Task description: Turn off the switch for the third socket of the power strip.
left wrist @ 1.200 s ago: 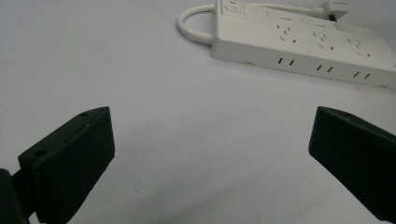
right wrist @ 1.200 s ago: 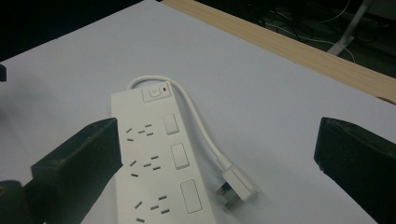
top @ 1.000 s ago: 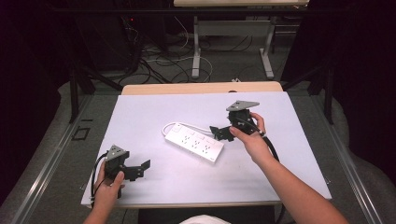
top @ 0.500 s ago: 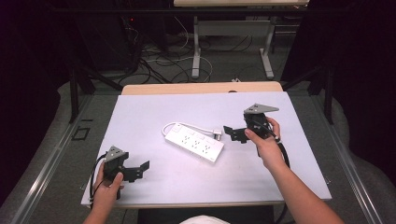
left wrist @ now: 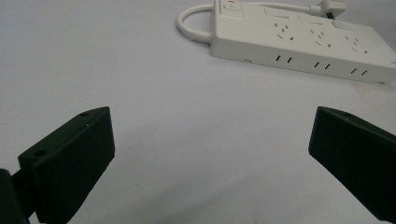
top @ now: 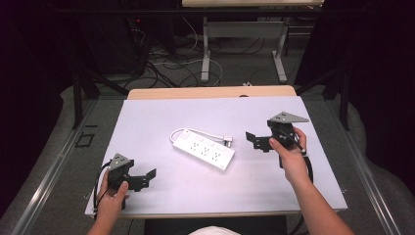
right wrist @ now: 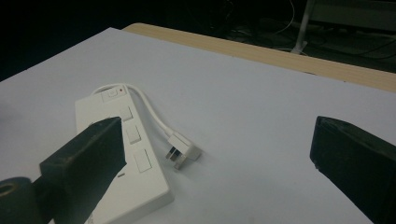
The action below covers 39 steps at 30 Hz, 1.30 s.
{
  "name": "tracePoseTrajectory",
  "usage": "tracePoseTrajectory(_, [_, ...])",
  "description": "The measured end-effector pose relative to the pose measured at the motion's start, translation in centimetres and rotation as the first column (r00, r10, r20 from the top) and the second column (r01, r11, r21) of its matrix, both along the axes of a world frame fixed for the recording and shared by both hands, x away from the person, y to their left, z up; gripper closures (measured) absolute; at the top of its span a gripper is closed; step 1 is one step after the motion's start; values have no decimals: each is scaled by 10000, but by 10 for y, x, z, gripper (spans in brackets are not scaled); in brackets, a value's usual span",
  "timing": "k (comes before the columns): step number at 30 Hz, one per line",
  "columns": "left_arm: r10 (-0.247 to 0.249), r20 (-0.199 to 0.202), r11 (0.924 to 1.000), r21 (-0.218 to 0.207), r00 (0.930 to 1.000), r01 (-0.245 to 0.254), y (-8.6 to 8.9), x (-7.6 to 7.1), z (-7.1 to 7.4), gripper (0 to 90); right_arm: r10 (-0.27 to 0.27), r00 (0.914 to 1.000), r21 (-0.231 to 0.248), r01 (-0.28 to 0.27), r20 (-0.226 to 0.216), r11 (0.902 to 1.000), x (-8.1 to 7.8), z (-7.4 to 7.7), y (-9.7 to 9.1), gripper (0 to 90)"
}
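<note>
Power strip [top: 203, 150]: smooth white plastic, faint sheen; cord and plug [right wrist: 183, 152] likewise. Table [top: 161, 117]: matt white top, smooth, with a light wood edge. Both grippers' fingers [left wrist: 70, 161]: matt black plastic.

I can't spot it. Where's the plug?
In the high view, the white plug lies mid-table beside the power strip, left of the right gripper.

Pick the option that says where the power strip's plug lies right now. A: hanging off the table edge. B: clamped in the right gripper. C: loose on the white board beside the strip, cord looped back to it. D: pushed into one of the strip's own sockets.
C: the plug lies free on the white board next to the power strip, and the right gripper stands open and apart from it.
</note>
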<state>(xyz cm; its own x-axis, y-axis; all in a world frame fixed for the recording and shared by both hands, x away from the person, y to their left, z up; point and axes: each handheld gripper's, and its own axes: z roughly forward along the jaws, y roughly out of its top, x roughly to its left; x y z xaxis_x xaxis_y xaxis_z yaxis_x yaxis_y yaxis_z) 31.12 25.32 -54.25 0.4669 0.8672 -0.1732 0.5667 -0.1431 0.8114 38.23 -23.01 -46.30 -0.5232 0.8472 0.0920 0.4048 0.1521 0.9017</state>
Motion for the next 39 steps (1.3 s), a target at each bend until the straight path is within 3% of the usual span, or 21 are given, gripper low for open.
tracePoseTrajectory(14, [46,-17,10000,13,10000,-46,3,0,0,4,-588,9982,66,589,-155,9982,-14,-7,-36,40])
tracePoseTrajectory(26, [123,-43,9999,-77,9999,-123,4,-1,1,4,-1142,9934,40,1142,-123,9934,-37,-8,-64,40])
tracePoseTrajectory(36, [147,-43,9999,-80,9999,-147,4,-1,2,4,-1637,9858,167,1644,-363,9863,-49,-26,-81,42])
tracePoseTrajectory(39, [149,-38,9999,-77,9999,-149,4,-1,2,3,-1871,9809,-195,1863,-525,9823,-52,-32,-86,45])
